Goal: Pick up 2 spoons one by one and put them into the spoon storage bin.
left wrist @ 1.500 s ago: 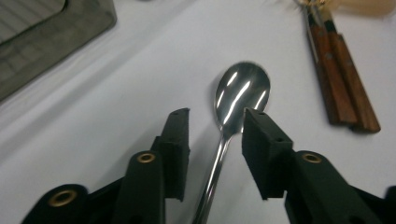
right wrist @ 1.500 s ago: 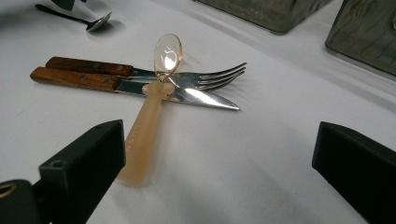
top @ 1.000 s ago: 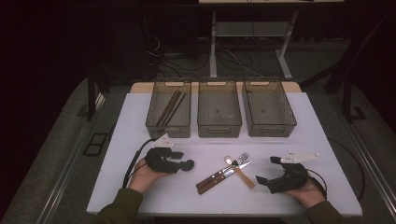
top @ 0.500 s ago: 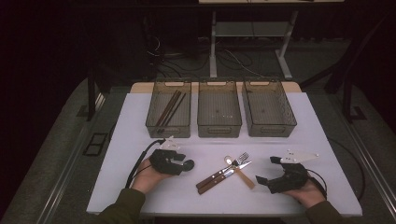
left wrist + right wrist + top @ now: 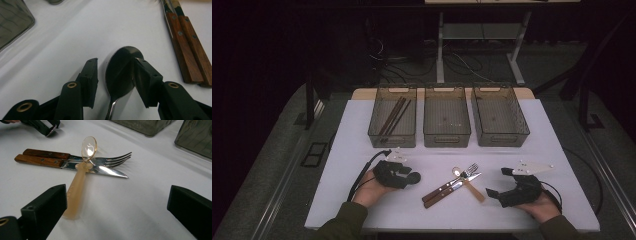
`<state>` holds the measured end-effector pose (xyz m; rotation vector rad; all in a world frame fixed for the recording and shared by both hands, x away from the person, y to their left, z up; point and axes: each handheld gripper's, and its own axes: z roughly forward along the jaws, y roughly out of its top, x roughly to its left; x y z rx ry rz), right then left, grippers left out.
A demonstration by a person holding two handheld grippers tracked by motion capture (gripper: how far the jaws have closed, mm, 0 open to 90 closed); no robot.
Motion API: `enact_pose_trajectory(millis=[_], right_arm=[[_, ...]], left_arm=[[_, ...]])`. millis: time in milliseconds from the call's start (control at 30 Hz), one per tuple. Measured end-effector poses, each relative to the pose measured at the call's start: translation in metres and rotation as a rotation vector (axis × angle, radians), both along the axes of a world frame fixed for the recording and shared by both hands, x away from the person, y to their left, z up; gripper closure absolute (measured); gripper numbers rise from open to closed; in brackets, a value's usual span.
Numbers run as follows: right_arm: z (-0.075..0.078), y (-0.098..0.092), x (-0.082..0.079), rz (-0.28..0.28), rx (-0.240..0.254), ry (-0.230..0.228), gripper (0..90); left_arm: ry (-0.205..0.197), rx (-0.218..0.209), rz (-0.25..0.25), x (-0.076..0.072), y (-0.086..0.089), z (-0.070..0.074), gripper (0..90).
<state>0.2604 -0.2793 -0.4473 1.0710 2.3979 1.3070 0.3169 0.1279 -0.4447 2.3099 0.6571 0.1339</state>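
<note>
Two grippers are working low over the table. Your left gripper is half-open, and its jaws have just been closing around a metal spoon; one pad is touching the bowl's edge, the other is standing just clear, so no grip is showing. Your right gripper is holding wide with nothing between the jaws, facing a plastic spoon lying across a knife and fork.

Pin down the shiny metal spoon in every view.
High view: shiny metal spoon lower left, in the left gripper, whose jaws have just been closing.
Left gripper view: spoon bottom centre, between jaws.
Right gripper view: spoon top-left corner.
Shared landmark: wooden-handled knife and fork.
</note>
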Motion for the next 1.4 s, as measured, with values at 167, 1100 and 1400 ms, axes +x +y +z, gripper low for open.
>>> enact_pose_trajectory(millis=[167, 1100, 1400], right_arm=[[0.000, 0.000, 0.000, 0.001, 0.000, -0.001, 2.3], [0.000, 0.000, 0.000, 0.002, 0.001, 0.001, 2.3], [0.000, 0.000, 0.000, 0.002, 0.001, 0.001, 2.3]], left_arm=[[-0.007, 0.034, -0.030, -0.001, -0.001, 0.002, 55.5], [-0.010, 0.079, -0.101, -0.011, 0.007, 0.014, 85.0], [-0.014, 0.090, -0.103, -0.013, 0.005, 0.011, 80.4]])
